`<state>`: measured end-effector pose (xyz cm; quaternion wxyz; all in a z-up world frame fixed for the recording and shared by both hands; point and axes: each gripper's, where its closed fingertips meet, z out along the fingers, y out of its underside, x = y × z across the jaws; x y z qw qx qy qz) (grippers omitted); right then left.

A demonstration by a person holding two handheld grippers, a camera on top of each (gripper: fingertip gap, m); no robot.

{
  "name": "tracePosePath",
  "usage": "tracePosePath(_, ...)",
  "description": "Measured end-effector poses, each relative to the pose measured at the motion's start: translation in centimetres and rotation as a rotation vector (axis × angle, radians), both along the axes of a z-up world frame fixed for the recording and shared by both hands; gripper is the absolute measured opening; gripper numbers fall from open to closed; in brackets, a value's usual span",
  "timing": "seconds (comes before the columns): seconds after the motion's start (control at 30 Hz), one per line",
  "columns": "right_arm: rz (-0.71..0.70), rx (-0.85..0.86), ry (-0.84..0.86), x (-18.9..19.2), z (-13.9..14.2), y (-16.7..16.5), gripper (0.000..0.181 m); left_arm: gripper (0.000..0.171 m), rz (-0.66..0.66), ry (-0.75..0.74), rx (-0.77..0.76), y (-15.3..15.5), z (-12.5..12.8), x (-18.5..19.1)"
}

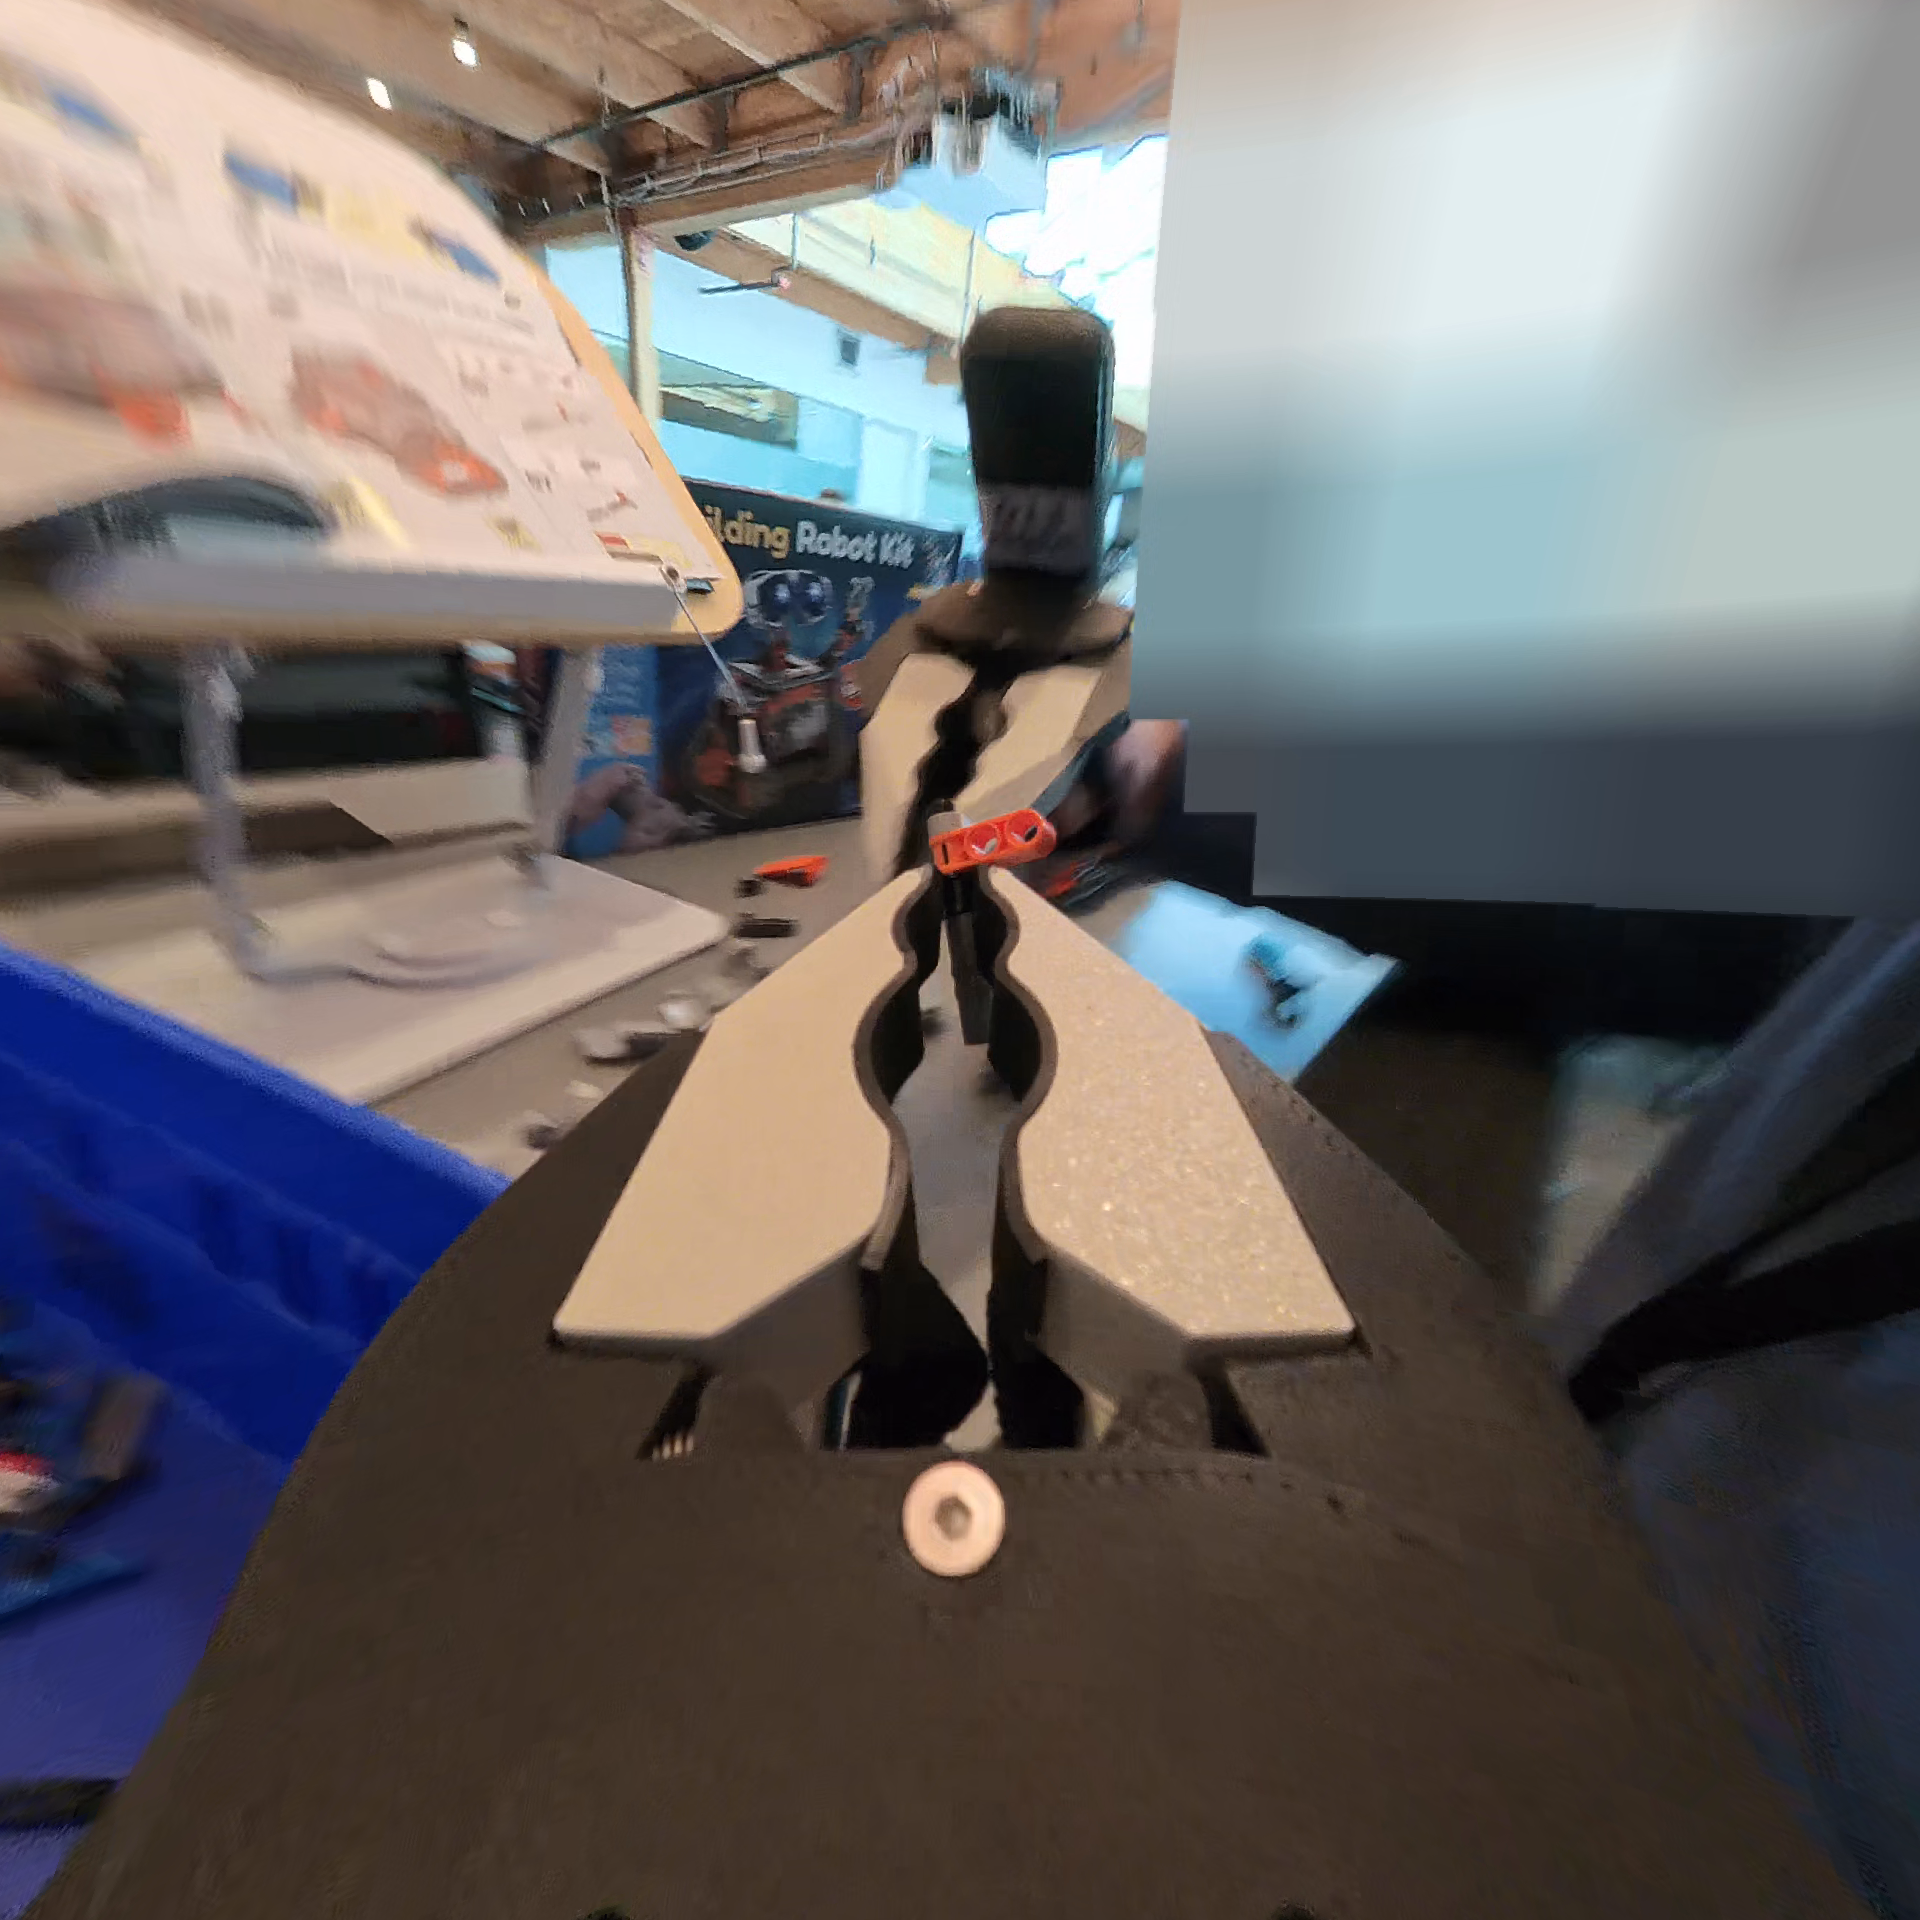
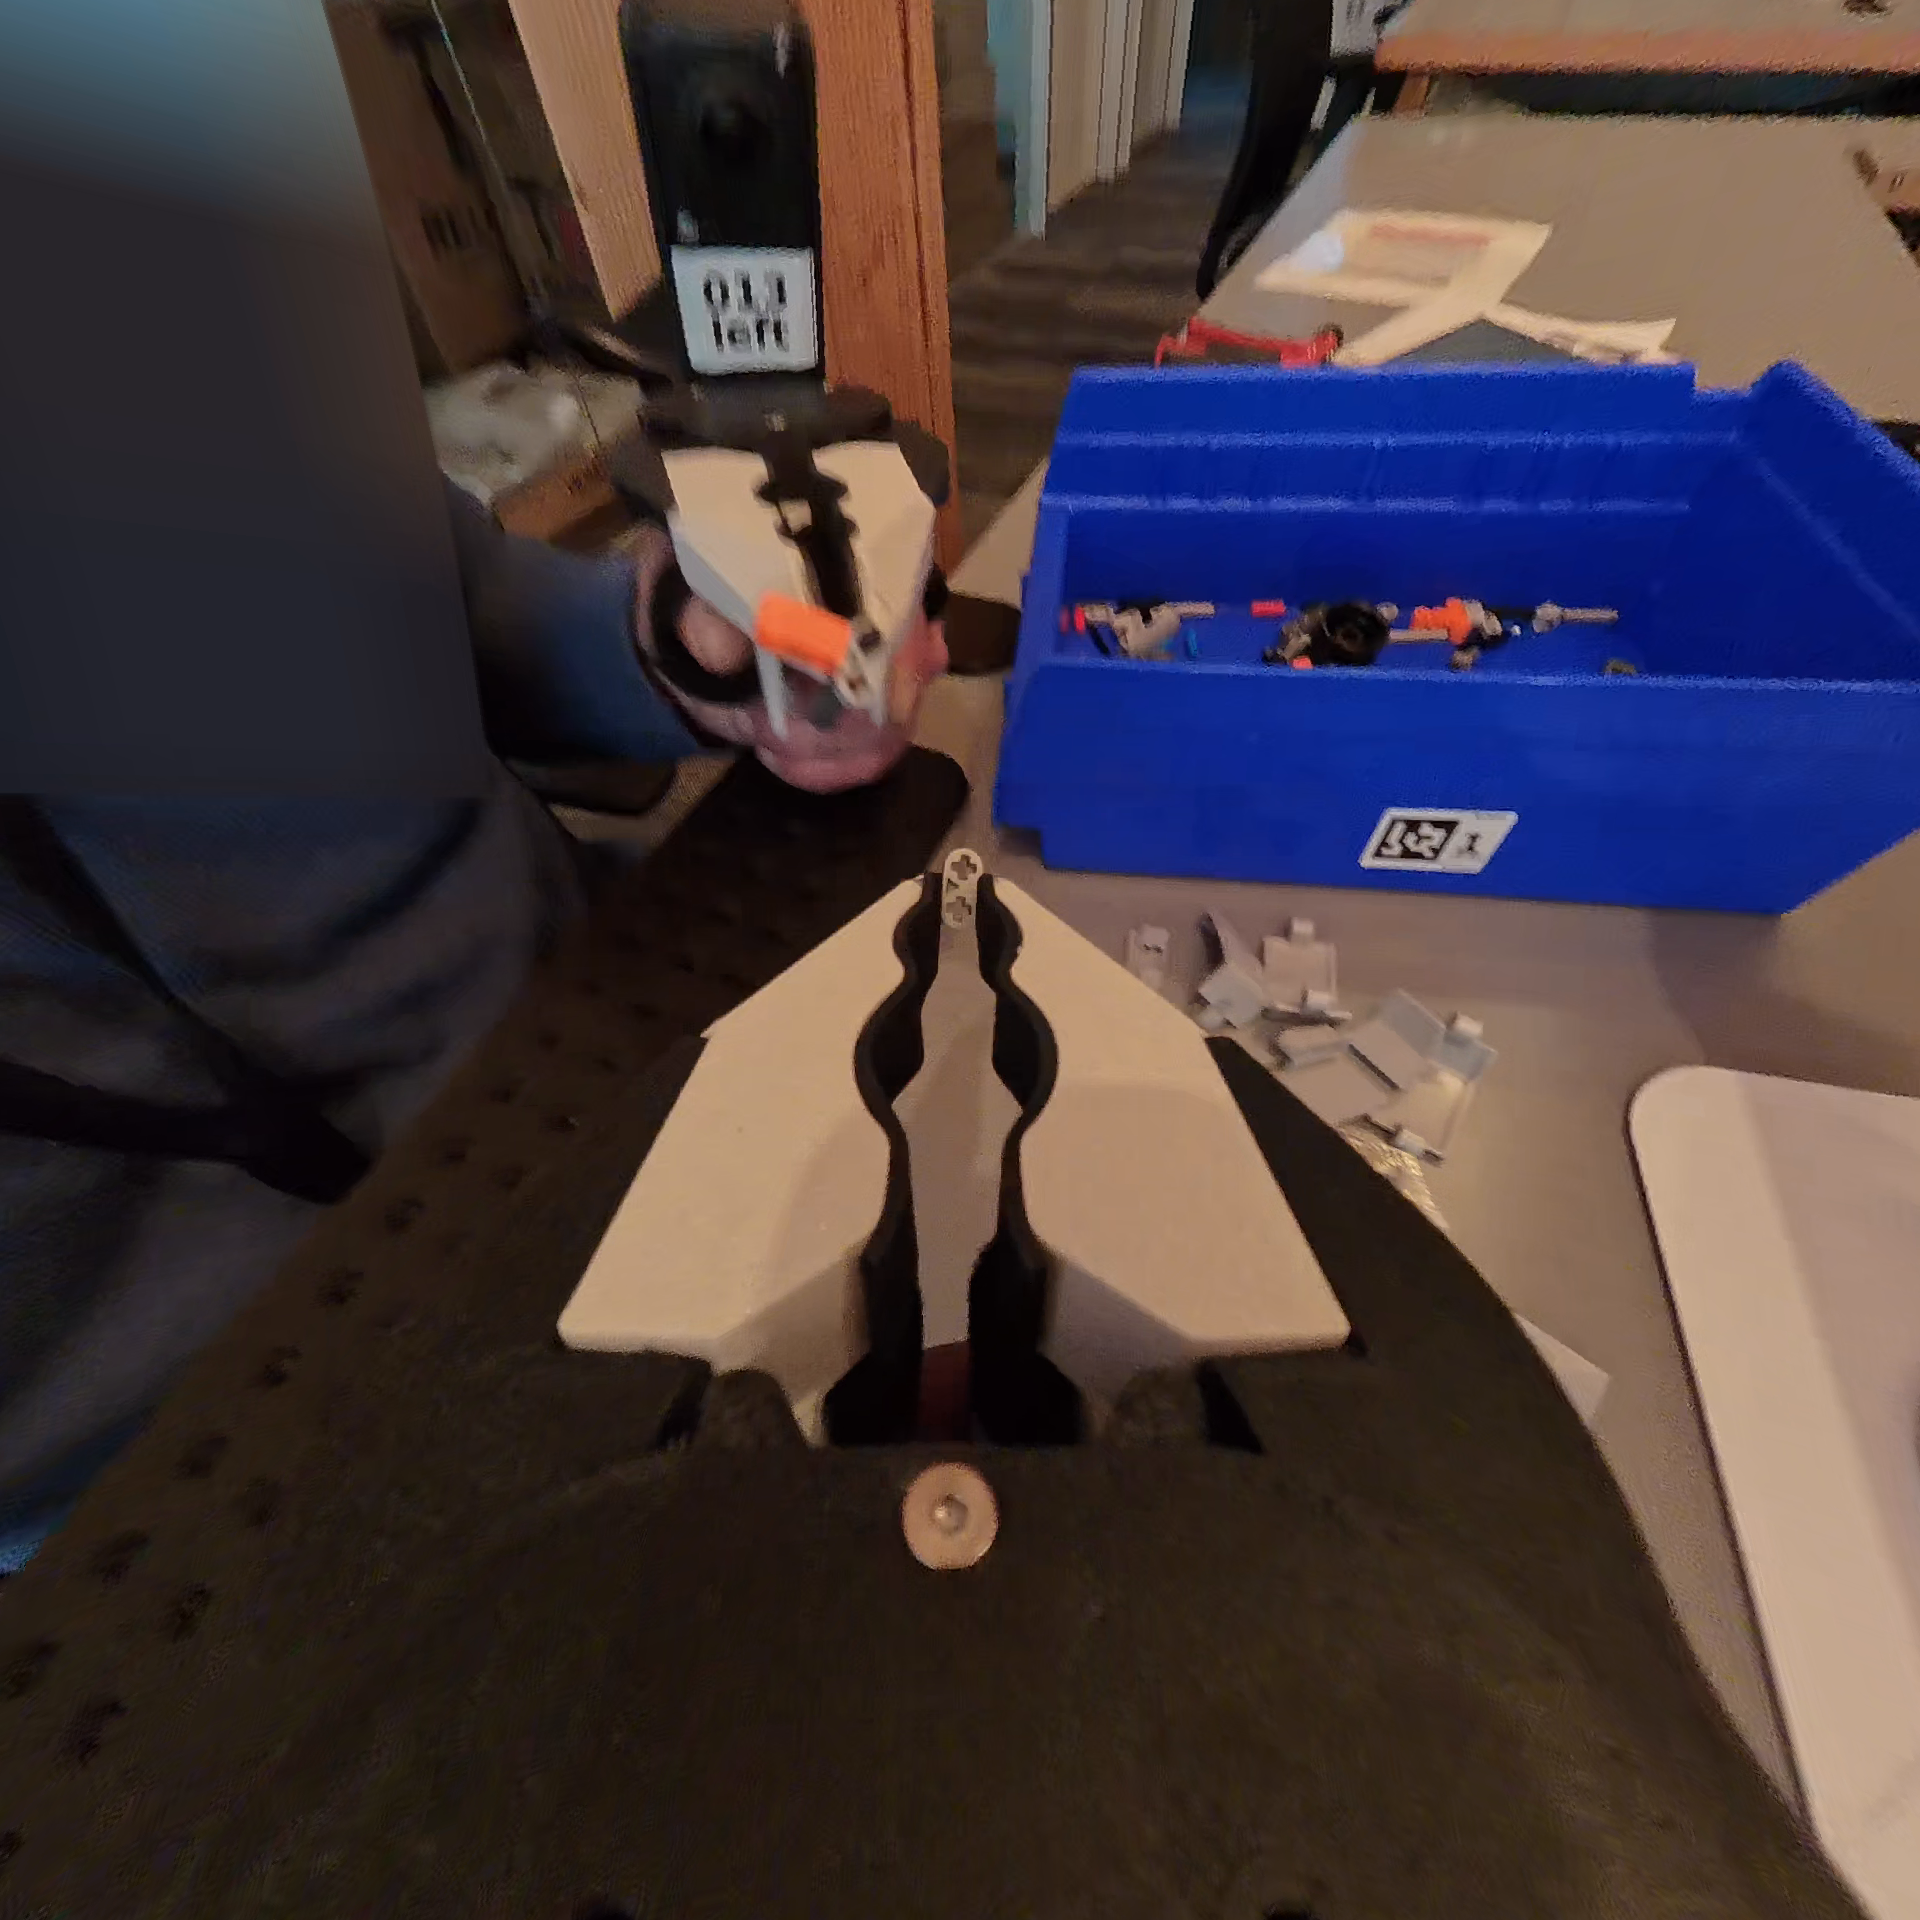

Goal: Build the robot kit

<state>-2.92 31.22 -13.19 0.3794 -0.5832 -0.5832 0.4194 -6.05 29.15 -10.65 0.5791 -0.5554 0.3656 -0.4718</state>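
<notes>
- Left tongs [image 1: 958, 883] were closed on an orange-and-grey piece [image 1: 989, 840]; the orange beam stuck out at the tips, a dark grey axle ran back between the jaws. In the right wrist view the same assembly [image 2: 821, 649] hung from the left tongs [image 2: 831, 644], held in the air above the surface.
- Right tongs [image 2: 961, 883] were closed on a small light-grey beam [image 2: 962, 885], its holed end poking past the tips.
- The two held pieces were apart, not joined; how much of any build was done could not be judged from these views.
- Blue bin [image 2: 1455, 748] stood on the surface [image 2: 1558, 1195], just beyond the right tongs. Inside: a sparse row of small parts [image 2: 1340, 629] – grey, black, orange, red – most of the floor bare.
- Loose grey parts [image 2: 1309, 1008] lay on the surface in front of the bin, outside it.
- An instruction sheet [image 1: 312, 364] sat on a stand, to the left in the left wrist view; blurred.
</notes>
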Motion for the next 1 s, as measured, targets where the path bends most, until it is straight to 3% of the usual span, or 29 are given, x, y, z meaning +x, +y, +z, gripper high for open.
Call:
tracePosePath(0.13,-0.005,-0.047,0.102,0.4,2.1,-1.6,0.003,0.004,0.104,0.176,0.251,-0.2,-0.7,1.2)
tracePosePath(0.23,-0.011,-0.023,0.105,0.5,2.1,-2.1,0.003,0.004,0.099,0.227,0.332,-0.9,-1.3,2.1)
tracePosePath(1.0,0.064,0.014,0.119,0.6,1.6,-3.5,0.003,0.004,0.084,0.249,0.378,-1.5,-1.9,3.0)
